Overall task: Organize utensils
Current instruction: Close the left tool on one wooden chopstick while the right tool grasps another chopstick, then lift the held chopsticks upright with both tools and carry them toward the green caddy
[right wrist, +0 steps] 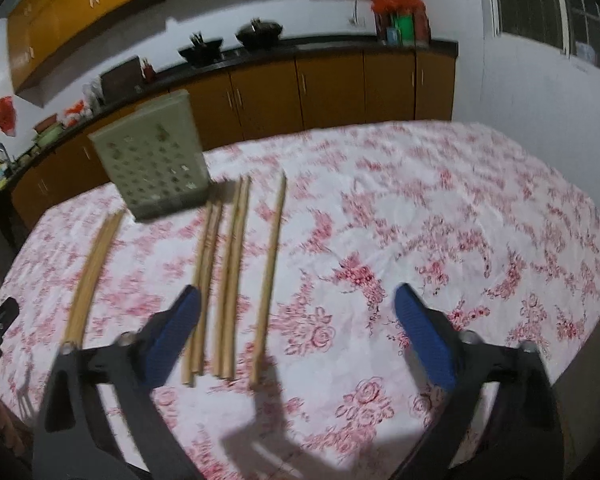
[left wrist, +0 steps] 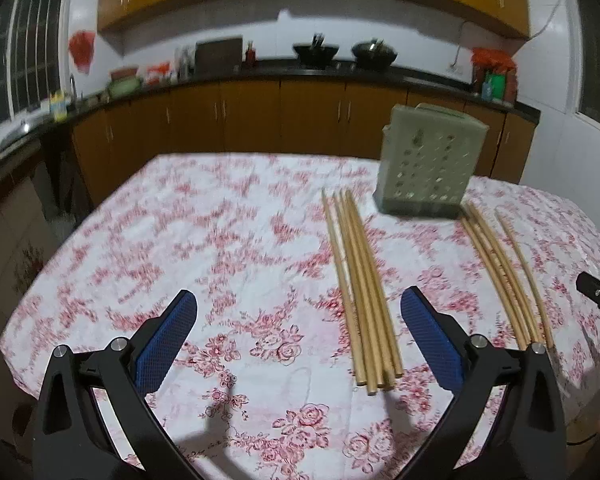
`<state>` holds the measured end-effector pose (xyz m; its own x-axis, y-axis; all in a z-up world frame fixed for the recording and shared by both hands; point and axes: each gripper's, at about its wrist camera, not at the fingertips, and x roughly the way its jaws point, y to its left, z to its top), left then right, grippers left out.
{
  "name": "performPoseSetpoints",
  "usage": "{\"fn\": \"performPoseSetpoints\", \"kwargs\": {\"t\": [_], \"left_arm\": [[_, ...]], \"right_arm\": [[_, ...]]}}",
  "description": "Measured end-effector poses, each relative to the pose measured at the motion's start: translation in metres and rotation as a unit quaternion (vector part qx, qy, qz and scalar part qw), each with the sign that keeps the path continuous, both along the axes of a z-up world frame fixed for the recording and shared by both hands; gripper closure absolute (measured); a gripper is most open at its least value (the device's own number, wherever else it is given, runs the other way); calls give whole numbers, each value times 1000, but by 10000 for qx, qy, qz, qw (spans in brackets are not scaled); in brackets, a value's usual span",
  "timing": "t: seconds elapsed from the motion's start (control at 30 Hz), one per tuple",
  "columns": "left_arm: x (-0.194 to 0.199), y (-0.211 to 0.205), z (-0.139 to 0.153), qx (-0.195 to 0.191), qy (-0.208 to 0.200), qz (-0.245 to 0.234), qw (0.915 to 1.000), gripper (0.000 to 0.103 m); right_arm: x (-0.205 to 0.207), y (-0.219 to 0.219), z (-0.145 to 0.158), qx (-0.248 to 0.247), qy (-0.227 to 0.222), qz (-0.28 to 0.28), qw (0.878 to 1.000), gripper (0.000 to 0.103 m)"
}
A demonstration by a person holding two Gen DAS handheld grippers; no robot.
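Observation:
Several wooden chopsticks lie on a floral tablecloth in two groups. The left group point(left wrist: 362, 288) lies between my left gripper's fingers, nearer the right one; it shows far left in the right wrist view point(right wrist: 94, 268). The right group point(left wrist: 500, 272) lies spread out beside my right gripper's left finger point(right wrist: 224, 280). A grey-green perforated utensil holder point(left wrist: 426, 160) stands upright behind them point(right wrist: 152, 160). My left gripper point(left wrist: 298, 328) is open and empty above the table. My right gripper point(right wrist: 296, 328) is open and empty.
The round table point(left wrist: 180, 240) with the pink floral cloth has its edge near both grippers. Kitchen cabinets and a dark counter point(left wrist: 260, 76) with woks and jars run behind it. The other gripper's tip shows at the frame edge point(left wrist: 598, 292).

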<state>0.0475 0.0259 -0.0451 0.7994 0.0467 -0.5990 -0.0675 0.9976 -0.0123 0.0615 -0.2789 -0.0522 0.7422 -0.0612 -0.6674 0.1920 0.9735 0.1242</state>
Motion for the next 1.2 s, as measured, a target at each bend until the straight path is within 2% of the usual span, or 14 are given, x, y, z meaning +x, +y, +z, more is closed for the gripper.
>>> {"fn": "performPoseSetpoints", "kwargs": {"t": [0.07,0.13,0.33,0.47,0.63,0.8,0.87,0.97,1.0,1.2], "left_arm": [[9,2,-5,-52,182,13,9998,15],[17,2,-10,-71,359,-2,9993,26],[39,-4,-26,-162,788,-181,9966,48],[48,-10,-33,-291,945,-373,9944,56],[58,-17,-40,-305,1142,-502,9917,70],[62,-18,-43,-270,1242,-529,9905,74],[65,-19,-44,-196,1271,-501,9904,81],[71,-19,-43,-100,1309,-532,9899,91],[74,-19,-43,-87,1319,-546,9897,94],[97,-14,-41,-143,1346,-510,9895,95]], "right_arm": [[13,-5,-8,109,209,60,9997,35],[24,-5,-15,250,375,139,9989,44],[51,2,-29,299,700,278,9967,64],[65,5,-38,204,944,325,9948,75],[69,5,-39,119,915,317,9952,81],[70,2,-40,93,896,313,9954,85],[70,4,-40,44,893,318,9955,86],[71,8,-41,-44,892,393,9952,94],[73,8,-41,-47,905,419,9950,94],[89,3,-41,62,954,420,9945,95]]}}
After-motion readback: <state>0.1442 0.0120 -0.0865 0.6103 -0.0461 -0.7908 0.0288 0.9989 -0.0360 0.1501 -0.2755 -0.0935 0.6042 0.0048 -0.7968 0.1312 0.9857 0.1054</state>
